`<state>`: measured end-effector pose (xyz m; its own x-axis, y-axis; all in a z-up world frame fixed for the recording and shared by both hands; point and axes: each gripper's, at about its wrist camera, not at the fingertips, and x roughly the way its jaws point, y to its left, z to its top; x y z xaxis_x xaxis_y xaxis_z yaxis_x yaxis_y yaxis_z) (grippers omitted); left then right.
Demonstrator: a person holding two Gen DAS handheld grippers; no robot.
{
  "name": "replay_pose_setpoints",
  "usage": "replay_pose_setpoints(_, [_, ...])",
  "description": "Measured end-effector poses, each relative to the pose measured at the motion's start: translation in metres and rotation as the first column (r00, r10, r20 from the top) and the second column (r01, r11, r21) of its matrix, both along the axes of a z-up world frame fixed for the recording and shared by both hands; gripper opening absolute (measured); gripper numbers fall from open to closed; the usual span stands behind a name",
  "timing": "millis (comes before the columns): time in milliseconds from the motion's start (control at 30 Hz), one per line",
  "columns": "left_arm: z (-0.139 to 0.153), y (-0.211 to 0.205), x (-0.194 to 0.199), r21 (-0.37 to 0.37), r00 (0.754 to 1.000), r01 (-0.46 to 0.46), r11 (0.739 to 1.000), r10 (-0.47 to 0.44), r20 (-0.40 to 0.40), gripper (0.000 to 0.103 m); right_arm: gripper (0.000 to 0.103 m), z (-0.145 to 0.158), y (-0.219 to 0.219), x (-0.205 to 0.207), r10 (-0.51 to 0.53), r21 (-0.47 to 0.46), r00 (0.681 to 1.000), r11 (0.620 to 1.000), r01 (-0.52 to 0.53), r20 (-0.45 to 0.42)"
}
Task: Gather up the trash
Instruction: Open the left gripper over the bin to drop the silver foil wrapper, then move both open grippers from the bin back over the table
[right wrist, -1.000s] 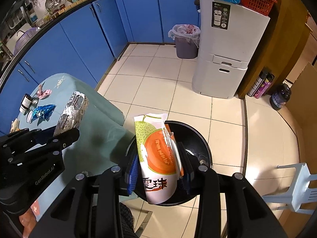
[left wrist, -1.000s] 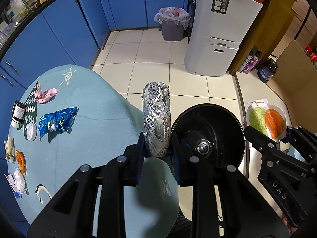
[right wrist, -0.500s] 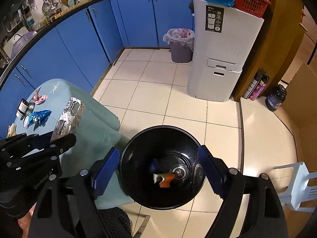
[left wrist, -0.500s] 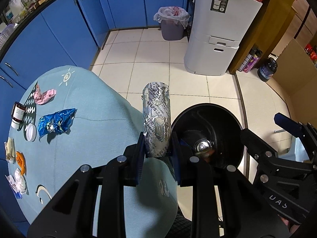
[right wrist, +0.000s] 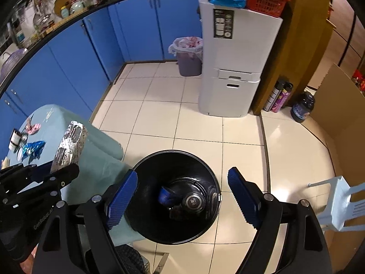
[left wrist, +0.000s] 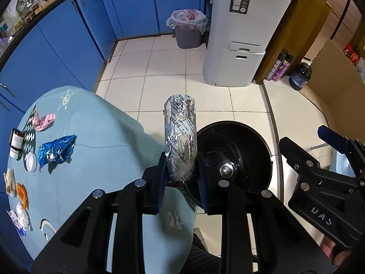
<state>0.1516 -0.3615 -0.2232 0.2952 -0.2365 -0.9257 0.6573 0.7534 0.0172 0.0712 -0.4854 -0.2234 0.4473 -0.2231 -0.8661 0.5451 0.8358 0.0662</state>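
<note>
My left gripper (left wrist: 181,166) is shut on a silver foil blister pack (left wrist: 180,137), upright, at the table's edge beside the black trash bin (left wrist: 246,134). The pack also shows in the right wrist view (right wrist: 69,146). My right gripper (right wrist: 182,196) is open and empty above the black bin (right wrist: 146,226), which holds dark trash and a blue scrap (right wrist: 165,195). On the light blue table (left wrist: 95,150) lie a blue foil wrapper (left wrist: 56,151), a pink wrapper (left wrist: 43,122) and several small scraps (left wrist: 19,203).
A small brown bottle (left wrist: 16,142) and a white cap (left wrist: 30,162) sit at the table's left. A white cabinet (right wrist: 235,68), a lined purple bin (right wrist: 189,57), blue cupboards, floor bottles (right wrist: 279,97) and a white plastic chair (right wrist: 342,203) stand around the tiled floor.
My right gripper opened and let go of the melon snack bag, which dropped into the black bin. The left gripper has held the blister pack still.
</note>
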Motion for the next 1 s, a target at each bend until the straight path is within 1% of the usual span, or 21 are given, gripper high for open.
replay_pose_setpoints(100, [0.005,-0.007,-0.005,-0.011,1.000,0.017,1.000,-0.017,0.011,0.029,0.080,0.001,-0.005,-0.003,-0.012,-0.002,1.000,1.000,0.012,-0.001])
replay_pose_setpoints(233, [0.013,-0.015,-0.012,-0.027,0.998,0.046,0.999,-0.045,0.050,0.036,0.079,0.001,-0.011,-0.008,-0.031,-0.006,1.000,0.999,0.031,0.000])
replay_pose_setpoints(267, [0.014,-0.016,-0.013,-0.028,0.998,0.047,0.998,-0.046,0.052,0.040,0.079,0.001,-0.013,-0.010,-0.039,-0.006,0.999,0.999,0.039,0.000])
replay_pose_setpoints(300, [0.014,-0.017,-0.013,-0.031,0.998,0.046,0.998,-0.045,0.050,0.049,0.080,0.001,-0.014,-0.011,-0.042,-0.006,0.999,0.999,0.042,0.000])
replay_pose_setpoints(333, [0.016,-0.016,-0.012,-0.039,0.998,0.038,0.999,-0.036,0.051,0.066,0.079,0.001,-0.015,-0.012,-0.046,-0.008,0.999,0.999,0.046,-0.001])
replay_pose_setpoints(367, [0.019,-0.013,-0.011,-0.058,0.998,0.026,0.998,-0.022,0.061,0.078,0.079,0.001,-0.017,-0.014,-0.060,-0.018,0.998,0.998,0.060,-0.004])
replay_pose_setpoints(433, [0.025,-0.010,-0.010,-0.093,0.997,0.024,0.995,-0.018,0.070,0.087,0.079,0.000,-0.018,-0.015,-0.064,-0.008,0.998,0.998,0.064,-0.002])
replay_pose_setpoints(533, [0.029,-0.006,-0.007,-0.093,0.996,0.007,0.996,0.002,0.094,0.088,0.079,0.001,-0.017,-0.016,-0.058,-0.012,0.998,0.998,0.058,-0.001])
replay_pose_setpoints(733, [0.023,0.006,0.002,-0.080,0.997,-0.042,0.996,0.047,0.068,0.088,0.079,0.003,-0.010,-0.012,-0.038,-0.011,0.999,0.999,0.038,0.006])
replay_pose_setpoints(1000, [0.026,0.027,0.007,-0.081,0.993,-0.087,0.993,0.094,0.078,0.088,0.079,0.005,0.002,-0.005,-0.012,-0.014,1.000,1.000,0.012,0.008])
